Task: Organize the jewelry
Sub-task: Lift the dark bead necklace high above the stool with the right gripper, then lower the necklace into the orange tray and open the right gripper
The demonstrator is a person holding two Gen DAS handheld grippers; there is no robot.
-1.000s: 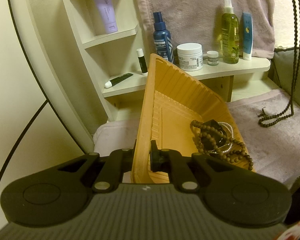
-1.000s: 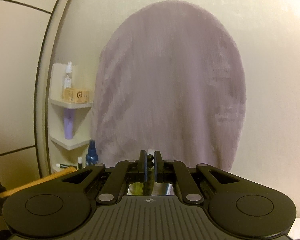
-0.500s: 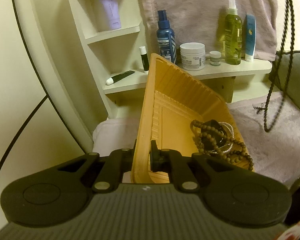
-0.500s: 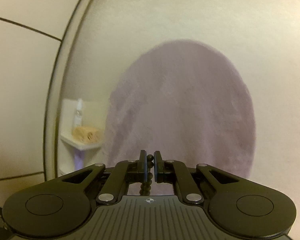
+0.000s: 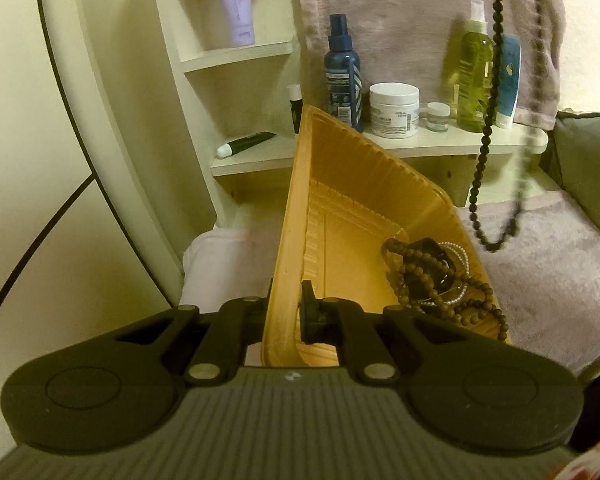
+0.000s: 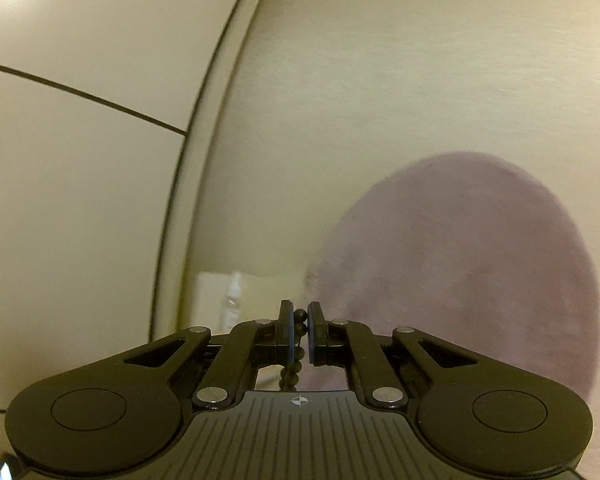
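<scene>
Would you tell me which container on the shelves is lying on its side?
The black tube with a white cap, alone on the low left shelf; the others stand upright.

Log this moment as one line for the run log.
left gripper: shut on yellow tray wall | right gripper: shut on dark bead necklace, hanging clear of towel | tray contents: bead jewelry pile

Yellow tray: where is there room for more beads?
The ribbed yellow plastic tray is bare across its far half and along the left wall. Its near right corner is crowded with a heap of brown wooden beads and a white pearl strand.
</scene>
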